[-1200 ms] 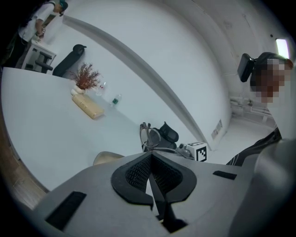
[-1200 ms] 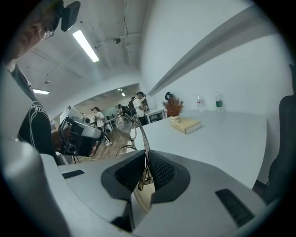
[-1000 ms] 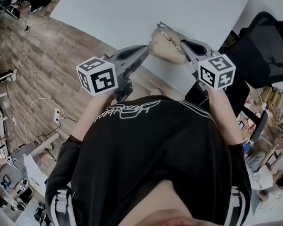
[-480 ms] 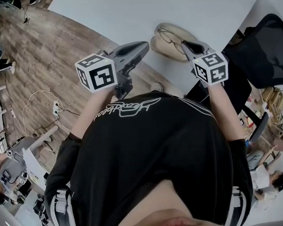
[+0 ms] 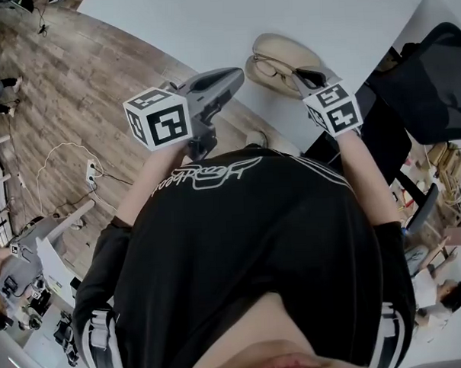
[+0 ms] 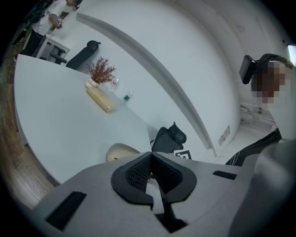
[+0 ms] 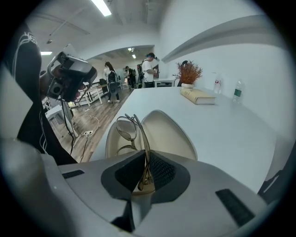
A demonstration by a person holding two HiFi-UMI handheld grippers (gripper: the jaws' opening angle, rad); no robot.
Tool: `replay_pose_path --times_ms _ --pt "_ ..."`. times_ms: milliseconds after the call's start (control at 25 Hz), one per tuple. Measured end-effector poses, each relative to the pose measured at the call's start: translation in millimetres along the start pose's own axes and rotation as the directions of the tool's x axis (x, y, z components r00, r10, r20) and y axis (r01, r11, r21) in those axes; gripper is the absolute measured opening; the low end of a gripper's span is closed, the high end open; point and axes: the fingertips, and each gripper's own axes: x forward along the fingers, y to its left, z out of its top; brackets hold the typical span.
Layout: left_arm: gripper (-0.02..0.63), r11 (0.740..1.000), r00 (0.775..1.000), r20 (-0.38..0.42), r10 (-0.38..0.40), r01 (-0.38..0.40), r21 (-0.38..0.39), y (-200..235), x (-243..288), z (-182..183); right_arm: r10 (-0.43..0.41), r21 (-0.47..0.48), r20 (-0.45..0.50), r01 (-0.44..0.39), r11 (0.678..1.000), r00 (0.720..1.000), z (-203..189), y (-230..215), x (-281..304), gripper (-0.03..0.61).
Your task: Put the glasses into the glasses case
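Glasses case point(image 6: 120, 151) mostly hidden behind left tool point(image 6: 151, 159); glasses point(image 7: 127, 130) rear hidden inside right tool point(image 7: 145, 166).

No words can be read here. The black shirt point(image 5: 248, 240) has curly white writing point(image 5: 207, 176), seen upside down and too loopy to make out. The left marker cube point(image 5: 158, 118) and the right marker cube point(image 5: 333, 109) show black and white squares, not letters. A small wall sign point(image 6: 225, 134) is too tiny to read.

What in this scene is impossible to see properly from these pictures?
- Right gripper view: the right gripper hides the near end of the case, so whether the glasses touch it is unclear.
- Left gripper view: the left gripper covers most of the case.
- Right gripper view: the label on the bottle is too small to read.
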Motion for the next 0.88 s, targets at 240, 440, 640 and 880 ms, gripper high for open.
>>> replay_pose_path --times_ms 240,440,640,880 --pt "0.006 1.000 1.000 0.006 0.013 -0.013 -0.010 6 0 -1 -0.024 -0.063 -0.080 0.019 0.998 0.997 -8 0 9 0.029" --pt "0.006 1.000 1.000 0.009 0.025 -0.024 -0.013 10 -1 -4 -0.050 -0.078 -0.102 0.042 0.996 0.993 -11 -2 14 0.029" --pt "0.006 0.999 0.999 0.015 0.031 -0.030 -0.013 10 -2 -7 -0.067 -0.108 -0.131 0.053 0.993 0.989 -13 -1 16 0.029" --pt "0.006 0.998 0.999 0.012 0.049 -0.049 -0.030 14 -6 -12 -0.061 -0.116 -0.162 0.042 0.992 0.985 -12 -1 18 0.029"
